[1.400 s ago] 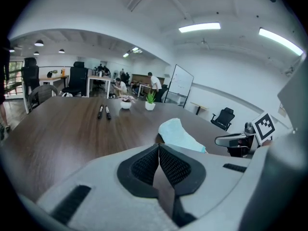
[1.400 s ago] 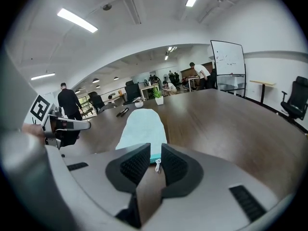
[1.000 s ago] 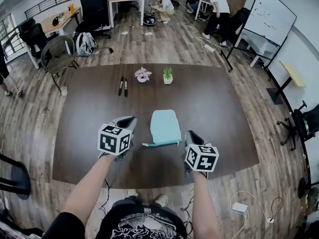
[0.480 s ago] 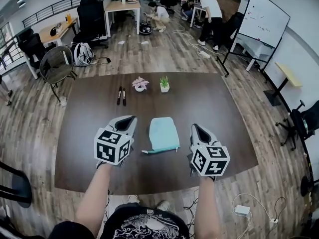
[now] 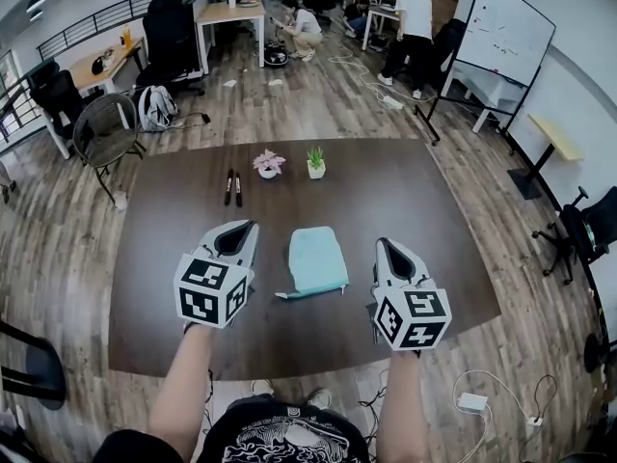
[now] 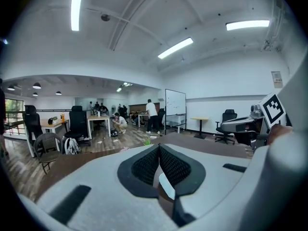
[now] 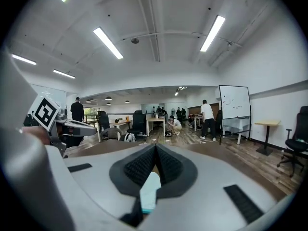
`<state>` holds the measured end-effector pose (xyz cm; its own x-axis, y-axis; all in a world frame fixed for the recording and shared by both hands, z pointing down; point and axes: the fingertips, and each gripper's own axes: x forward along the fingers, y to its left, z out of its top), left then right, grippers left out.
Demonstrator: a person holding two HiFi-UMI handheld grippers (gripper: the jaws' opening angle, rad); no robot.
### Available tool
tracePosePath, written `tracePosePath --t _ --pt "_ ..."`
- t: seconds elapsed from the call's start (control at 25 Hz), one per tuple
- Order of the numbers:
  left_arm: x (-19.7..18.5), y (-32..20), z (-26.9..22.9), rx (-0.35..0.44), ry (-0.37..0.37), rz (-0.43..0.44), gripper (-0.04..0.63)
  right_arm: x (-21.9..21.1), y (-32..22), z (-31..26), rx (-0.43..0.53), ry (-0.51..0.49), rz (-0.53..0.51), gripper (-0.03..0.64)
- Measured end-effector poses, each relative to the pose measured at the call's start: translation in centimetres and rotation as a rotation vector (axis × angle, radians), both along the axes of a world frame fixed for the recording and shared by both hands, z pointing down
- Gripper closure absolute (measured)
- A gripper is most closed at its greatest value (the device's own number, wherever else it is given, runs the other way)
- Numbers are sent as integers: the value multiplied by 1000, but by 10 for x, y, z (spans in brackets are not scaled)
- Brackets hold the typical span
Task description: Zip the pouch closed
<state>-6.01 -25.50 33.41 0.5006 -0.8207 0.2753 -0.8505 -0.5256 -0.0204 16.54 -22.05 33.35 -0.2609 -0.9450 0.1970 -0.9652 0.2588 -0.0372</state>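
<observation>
A light teal pouch lies flat on the brown table, its near edge with a small tab pointing left. My left gripper hovers left of the pouch, apart from it, its jaws shut with nothing between them. My right gripper hovers to the right of the pouch, also shut and empty. In the left gripper view the left gripper shows its pads meeting. The right gripper looks the same in its own view, with a sliver of the pouch below the jaws.
At the table's far side stand two small potted plants with two dark pens to their left. Office chairs, desks, a whiteboard and people fill the room beyond. Cables lie on the floor near my feet.
Both grippers have risen above the table and look larger in the head view; the right one has drifted slightly right. The pouch has stayed where it was.
</observation>
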Motion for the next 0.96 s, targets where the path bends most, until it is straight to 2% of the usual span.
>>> tracePosePath --t 0.96 --pt "-3 12 14 -43 5 -10 584 -18 5 7 -12 -3 -41 620"
